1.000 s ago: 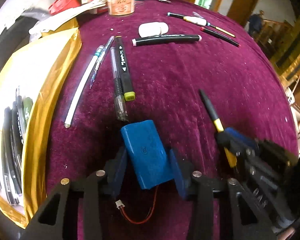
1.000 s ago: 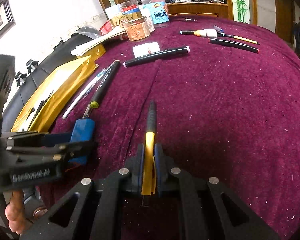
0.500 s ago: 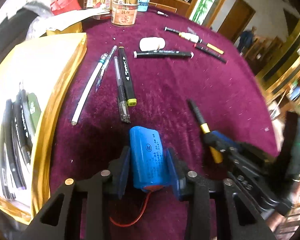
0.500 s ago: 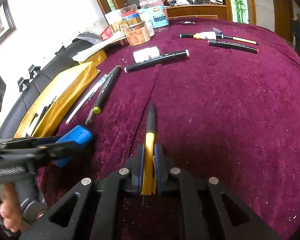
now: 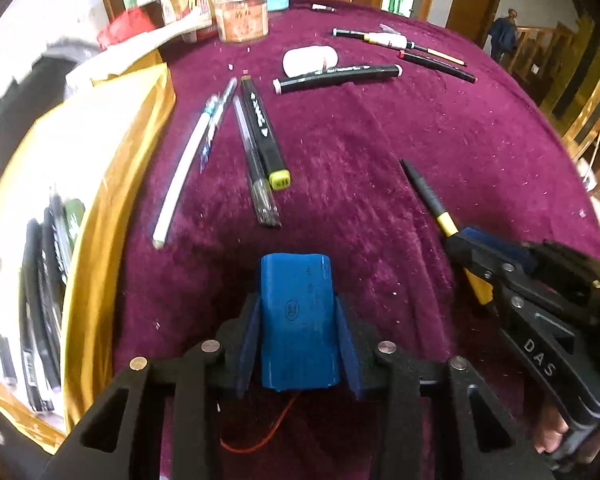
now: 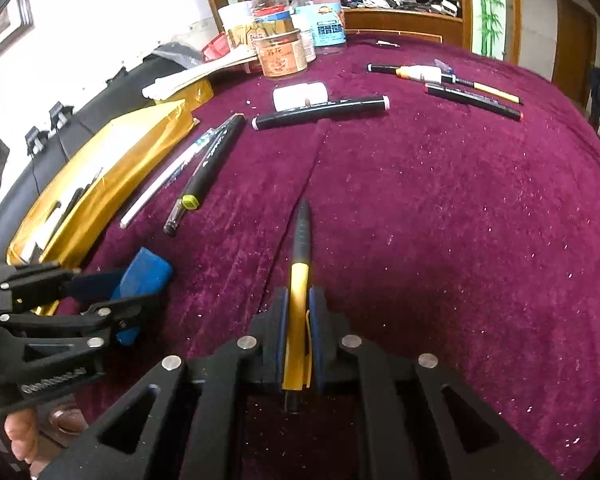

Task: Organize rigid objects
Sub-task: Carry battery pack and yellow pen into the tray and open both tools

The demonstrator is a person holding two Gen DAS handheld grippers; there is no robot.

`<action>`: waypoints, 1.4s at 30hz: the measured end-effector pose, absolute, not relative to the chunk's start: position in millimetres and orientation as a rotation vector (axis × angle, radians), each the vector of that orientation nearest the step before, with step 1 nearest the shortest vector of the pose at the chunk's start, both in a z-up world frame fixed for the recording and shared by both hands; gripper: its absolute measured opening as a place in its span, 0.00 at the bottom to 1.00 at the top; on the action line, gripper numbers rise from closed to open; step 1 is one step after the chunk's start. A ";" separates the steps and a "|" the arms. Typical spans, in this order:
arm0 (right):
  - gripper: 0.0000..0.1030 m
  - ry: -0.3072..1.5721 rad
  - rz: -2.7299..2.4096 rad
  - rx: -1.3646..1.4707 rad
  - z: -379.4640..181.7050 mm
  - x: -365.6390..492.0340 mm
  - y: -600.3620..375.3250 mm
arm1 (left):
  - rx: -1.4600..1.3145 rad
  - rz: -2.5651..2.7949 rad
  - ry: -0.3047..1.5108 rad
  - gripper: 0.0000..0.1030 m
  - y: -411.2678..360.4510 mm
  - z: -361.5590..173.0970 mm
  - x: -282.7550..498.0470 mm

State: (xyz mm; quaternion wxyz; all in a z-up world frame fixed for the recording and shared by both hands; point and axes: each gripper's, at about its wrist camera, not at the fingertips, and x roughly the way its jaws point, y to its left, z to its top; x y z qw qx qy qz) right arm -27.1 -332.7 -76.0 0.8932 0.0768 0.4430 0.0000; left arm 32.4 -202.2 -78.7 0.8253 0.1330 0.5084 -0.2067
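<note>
Gripping the blue battery pack (image 5: 298, 320) between its pads, our left tool (image 5: 296, 312) holds it above the maroon tabletop (image 5: 380, 152), while our right tool (image 6: 298, 304) is clamped tight on the yellow-and-black pen (image 6: 298, 280), tip pointing forward.

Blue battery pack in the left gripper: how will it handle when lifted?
The blue battery pack looks rigid and probably dense for its size. Its smooth wrap might slip between the left gripper pads. The red wire trails loose and could snag.
</note>
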 end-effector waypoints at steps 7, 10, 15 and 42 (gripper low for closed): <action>0.09 0.827 0.076 0.278 -59.2 -39.8 -336.1 | 0.010 -0.564 1.105 0.36 -161.8 -53.0 34.9; 0.09 0.780 0.141 0.314 -42.6 -41.9 -324.3 | -0.107 -0.608 1.079 0.36 -132.6 -29.6 29.1; 0.09 0.733 0.292 0.317 -15.8 -36.3 -279.1 | -0.256 -0.566 1.005 0.36 -69.8 11.1 24.1; 0.09 0.880 0.462 0.178 -45.1 76.4 -136.7 | -0.216 -0.252 1.025 0.36 14.1 -44.8 66.0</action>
